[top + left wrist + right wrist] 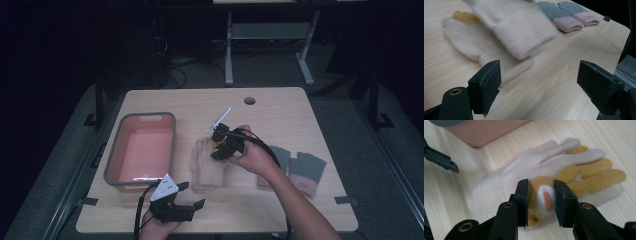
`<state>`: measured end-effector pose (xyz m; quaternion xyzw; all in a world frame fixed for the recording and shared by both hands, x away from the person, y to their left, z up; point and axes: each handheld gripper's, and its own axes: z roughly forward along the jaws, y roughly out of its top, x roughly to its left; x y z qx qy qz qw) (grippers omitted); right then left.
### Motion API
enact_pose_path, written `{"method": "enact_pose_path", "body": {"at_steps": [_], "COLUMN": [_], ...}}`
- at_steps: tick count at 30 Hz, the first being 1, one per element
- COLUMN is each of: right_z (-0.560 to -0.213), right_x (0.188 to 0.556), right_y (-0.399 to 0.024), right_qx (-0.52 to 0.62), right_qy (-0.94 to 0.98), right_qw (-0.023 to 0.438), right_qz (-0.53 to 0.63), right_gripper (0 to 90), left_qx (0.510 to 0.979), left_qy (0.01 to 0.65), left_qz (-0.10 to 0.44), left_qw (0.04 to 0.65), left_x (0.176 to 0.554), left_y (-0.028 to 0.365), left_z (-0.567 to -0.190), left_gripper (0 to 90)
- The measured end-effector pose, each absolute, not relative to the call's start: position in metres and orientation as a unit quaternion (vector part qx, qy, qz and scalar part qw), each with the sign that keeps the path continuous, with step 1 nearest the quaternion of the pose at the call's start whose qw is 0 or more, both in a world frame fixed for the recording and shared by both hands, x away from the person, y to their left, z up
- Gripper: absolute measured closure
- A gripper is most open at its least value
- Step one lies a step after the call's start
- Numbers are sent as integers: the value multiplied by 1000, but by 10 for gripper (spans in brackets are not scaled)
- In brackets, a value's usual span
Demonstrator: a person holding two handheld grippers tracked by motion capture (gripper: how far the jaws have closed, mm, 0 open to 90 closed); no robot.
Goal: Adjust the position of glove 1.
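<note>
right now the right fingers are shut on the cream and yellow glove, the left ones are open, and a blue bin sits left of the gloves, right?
Not quite: the bin is pink with a grey rim, not blue, as the high view shows. The rest holds: the right gripper is shut on the cream and yellow glove, and the left gripper is open.

A dim room: a pale wooden table point(310, 107) on grey floor point(270, 70), white desk legs point(229, 50) behind.
</note>
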<state>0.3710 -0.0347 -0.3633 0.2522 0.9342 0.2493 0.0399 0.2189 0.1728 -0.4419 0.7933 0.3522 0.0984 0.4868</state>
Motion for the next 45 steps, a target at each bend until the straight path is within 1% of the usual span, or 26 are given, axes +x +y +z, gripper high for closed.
{"method": "enact_pose_path", "body": {"at_steps": [5,8,11,17,19,21,22,23,25,27,36,45], "right_z": [-368,-376,-382,-398,-404,-406,-405,-405,-404,-403,-416,-424], "right_x": [377,383,386,392,393,395,394,394,394,394,396,395], "right_y": [-21,-11,-8,-5,-5,-5,-4,-4,-1,3,30,33], "right_qx": [239,231,230,237,238,239,239,239,233,232,222,205], "right_qy": [938,943,945,946,947,946,945,945,945,943,950,958], "right_qw": [29,19,19,1,-2,-5,1,1,10,18,27,34], "right_qz": [249,239,232,222,217,218,224,224,231,238,220,196], "right_gripper": [661,658,651,641,627,594,541,541,489,463,446,455], "left_qx": [790,793,792,791,792,792,792,792,792,793,792,793], "left_qy": [356,353,353,354,352,352,352,352,353,352,351,351], "left_qz": [97,98,99,99,100,101,101,101,100,99,98,95], "left_qw": [490,487,489,489,488,489,489,489,488,487,489,489], "left_x": [219,219,219,219,219,219,220,220,219,219,219,219], "left_y": [173,174,174,174,174,174,174,174,173,173,173,174], "left_z": [-442,-442,-442,-441,-441,-442,-442,-442,-442,-441,-441,-441], "left_gripper": [192,192,192,192,192,192,192,192,192,192,192,193]}}
